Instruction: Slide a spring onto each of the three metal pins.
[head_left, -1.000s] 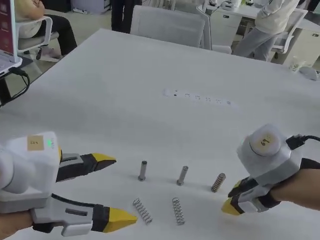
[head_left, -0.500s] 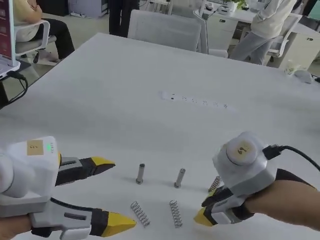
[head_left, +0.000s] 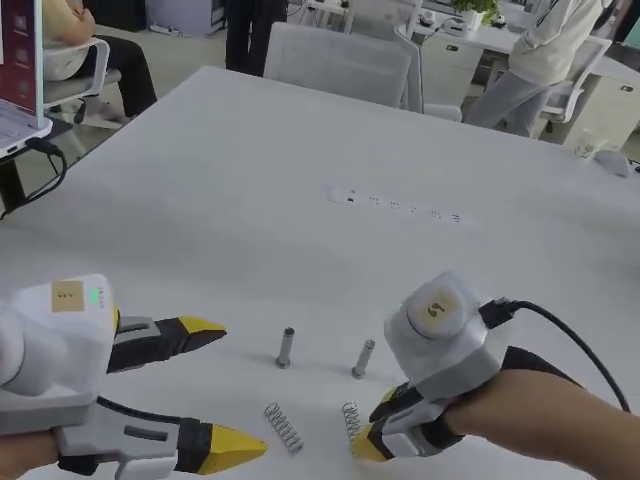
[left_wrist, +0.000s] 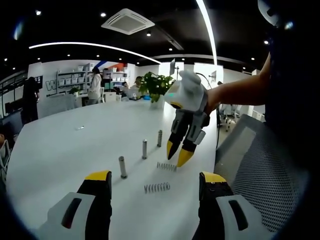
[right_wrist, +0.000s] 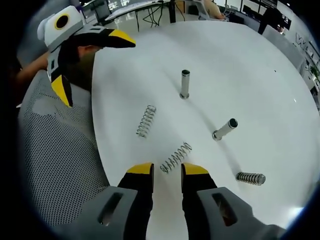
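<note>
While the middle pin (head_left: 363, 358) stands bare on the table (head_left: 300, 180), with another bare pin (head_left: 285, 347) to its left and a spring-covered pin (right_wrist: 250, 178) on its other side, two loose springs lie in front of it: the right spring (head_left: 350, 418) just before it, the left spring (head_left: 284, 427) further left. We hold the right gripper (head_left: 372, 440) tilted down at the right spring, jaws narrowly parted and gripping nothing. We hold the left gripper (head_left: 220, 387) level, left of the middle pin, jaws spread wide and empty.
</note>
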